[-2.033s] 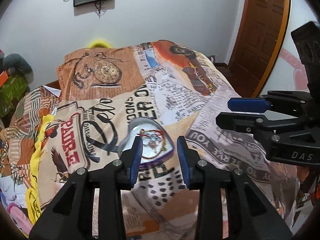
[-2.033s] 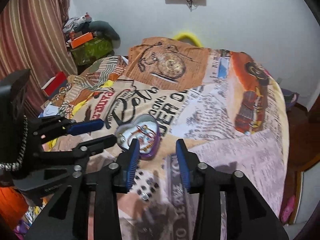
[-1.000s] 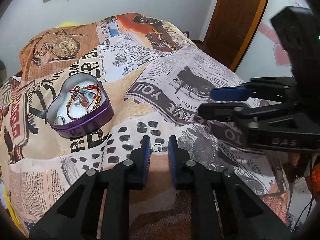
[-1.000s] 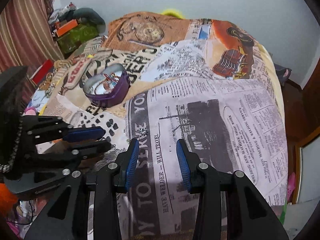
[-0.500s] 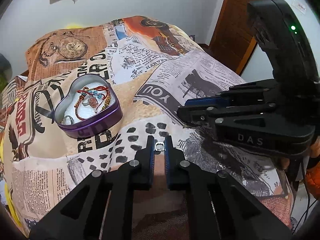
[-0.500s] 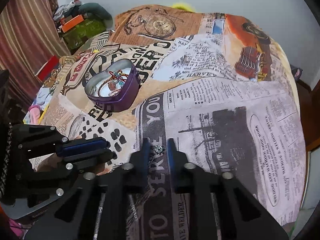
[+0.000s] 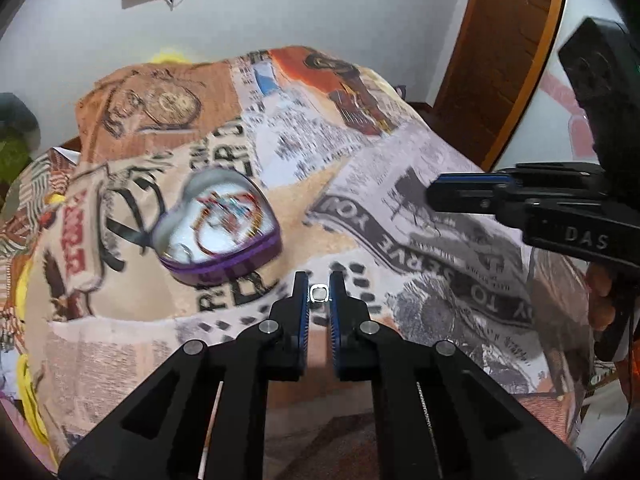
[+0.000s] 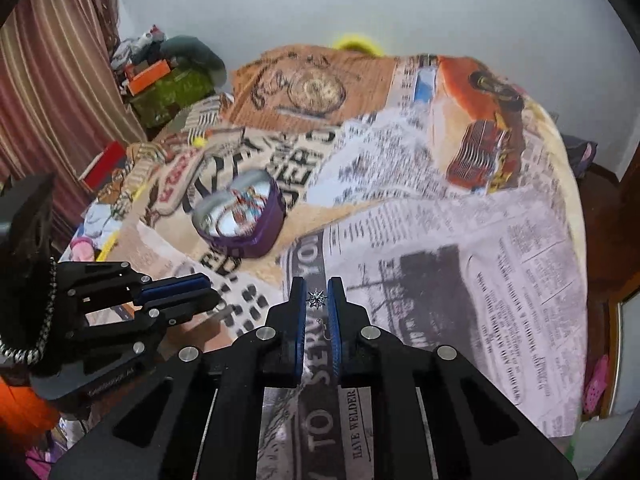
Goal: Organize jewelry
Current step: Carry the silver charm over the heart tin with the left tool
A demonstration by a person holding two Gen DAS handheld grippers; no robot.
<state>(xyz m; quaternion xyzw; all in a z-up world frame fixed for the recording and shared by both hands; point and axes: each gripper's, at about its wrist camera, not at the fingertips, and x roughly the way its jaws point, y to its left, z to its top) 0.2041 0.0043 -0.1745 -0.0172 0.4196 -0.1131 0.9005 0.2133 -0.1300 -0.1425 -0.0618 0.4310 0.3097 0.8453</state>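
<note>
Two hand-held grippers hover above a bed covered in a newspaper-print blanket point(image 7: 420, 216). The left hand-held gripper point(image 7: 319, 293) pinches a small silver ring point(image 7: 319, 293) at its fingertips. The right hand-held gripper point(image 8: 317, 298) is clenched on a star-shaped earring point(image 8: 317, 299). Both pieces are held clear of the fabric, likely for carrying to the open purple heart-shaped tin point(image 7: 224, 256), which already holds bracelets and sits just ahead.

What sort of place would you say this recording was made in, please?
Most likely a bedroom at home: a bed under a printed blanket, a wooden door, striped curtains, and a heart-shaped jewelry tin set on the blanket.
</note>
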